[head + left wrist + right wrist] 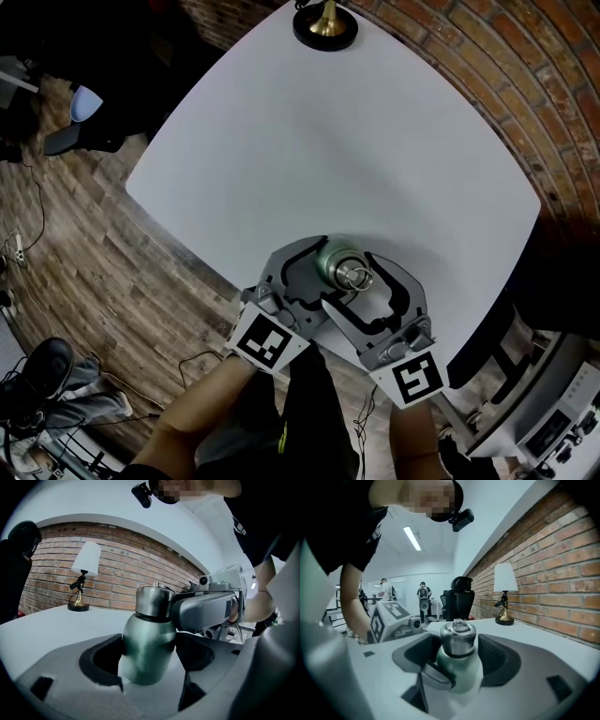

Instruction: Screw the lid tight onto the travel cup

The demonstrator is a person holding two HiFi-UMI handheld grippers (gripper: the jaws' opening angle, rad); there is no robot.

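Table [328,141] | left tool [149,644] clamps cup [328,260], base unclear | right tool [457,644] apart round lid [352,274]

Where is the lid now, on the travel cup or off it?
On it. The steel lid sits closed on the green travel cup, no gap showing; how tight, cannot tell.

The white tabletop [281,141] spreads ahead of me; at its far edge stands a lamp [324,23], brass stem on a round black base, white shade above; a brick wall [506,84] runs along its right edge; plank floor [84,253] lies off its left edge; there I see a black office chair [459,599].
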